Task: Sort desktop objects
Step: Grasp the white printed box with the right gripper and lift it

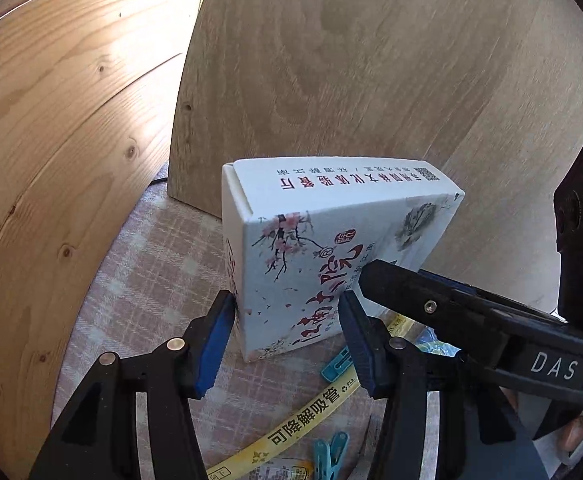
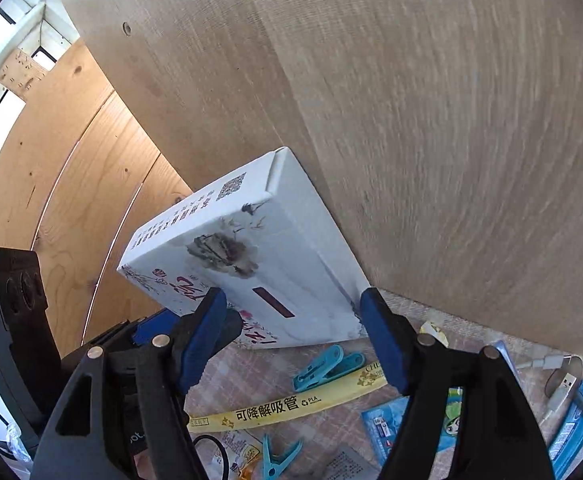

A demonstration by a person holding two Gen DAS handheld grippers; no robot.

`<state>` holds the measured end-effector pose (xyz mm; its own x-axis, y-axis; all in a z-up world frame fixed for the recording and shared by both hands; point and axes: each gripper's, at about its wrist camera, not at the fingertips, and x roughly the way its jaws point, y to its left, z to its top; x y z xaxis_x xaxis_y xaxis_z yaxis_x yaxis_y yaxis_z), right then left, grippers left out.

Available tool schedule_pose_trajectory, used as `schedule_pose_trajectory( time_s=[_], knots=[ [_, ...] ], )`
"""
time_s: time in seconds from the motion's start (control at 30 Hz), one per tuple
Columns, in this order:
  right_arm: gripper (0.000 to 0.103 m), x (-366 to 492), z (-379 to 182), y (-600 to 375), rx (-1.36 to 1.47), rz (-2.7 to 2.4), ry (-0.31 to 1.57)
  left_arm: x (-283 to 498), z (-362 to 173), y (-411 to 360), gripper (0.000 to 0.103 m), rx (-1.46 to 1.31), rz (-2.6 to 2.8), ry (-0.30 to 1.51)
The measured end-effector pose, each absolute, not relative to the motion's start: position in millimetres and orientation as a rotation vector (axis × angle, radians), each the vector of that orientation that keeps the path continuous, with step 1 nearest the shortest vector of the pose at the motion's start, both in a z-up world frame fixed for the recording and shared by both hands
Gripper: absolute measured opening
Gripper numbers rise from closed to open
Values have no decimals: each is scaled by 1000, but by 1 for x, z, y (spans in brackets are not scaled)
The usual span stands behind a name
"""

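Observation:
A white box (image 1: 315, 256) printed with plum blossoms and calligraphy stands on edge on the checked cloth, leaning against a wooden panel (image 1: 371, 80). My left gripper (image 1: 287, 320) is open, its blue pads on either side of the box's lower corner; whether they touch is unclear. My right gripper (image 2: 295, 328) is open around the box's (image 2: 259, 256) lower end. One finger of the right gripper (image 1: 431, 300) crosses in front of the box in the left wrist view.
On the cloth lie a yellow straw wrapper (image 2: 291, 404), teal clothes pegs (image 2: 327, 366) (image 1: 331, 456), blue packets (image 2: 387, 424) and a white USB cable (image 2: 559, 392). A pine plank wall (image 1: 51, 160) stands to the left.

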<state>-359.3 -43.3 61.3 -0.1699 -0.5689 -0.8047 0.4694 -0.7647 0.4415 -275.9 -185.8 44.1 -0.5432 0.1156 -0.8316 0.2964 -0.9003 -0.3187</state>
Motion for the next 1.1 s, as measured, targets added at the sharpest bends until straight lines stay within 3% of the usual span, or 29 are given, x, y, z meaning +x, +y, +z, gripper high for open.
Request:
schedule_pose_trajectory(
  time_s=[0.2,0.4,0.5,1.1],
  knots=[
    [69,-354,56,-29,1514,-1979,-163,-269,45,-161,50,1494,-2598,528],
    [69,-343,58,-10,1600,-1986,-205,-258,45,-149,50,1562,-2596,607],
    [69,-335,58,7,1661,-1983,-280,-252,46,-133,50,1618,-2599,551],
    [69,-227,54,137,1871,-1987,-437,-163,46,6,50,1923,-2663,382]
  ],
)
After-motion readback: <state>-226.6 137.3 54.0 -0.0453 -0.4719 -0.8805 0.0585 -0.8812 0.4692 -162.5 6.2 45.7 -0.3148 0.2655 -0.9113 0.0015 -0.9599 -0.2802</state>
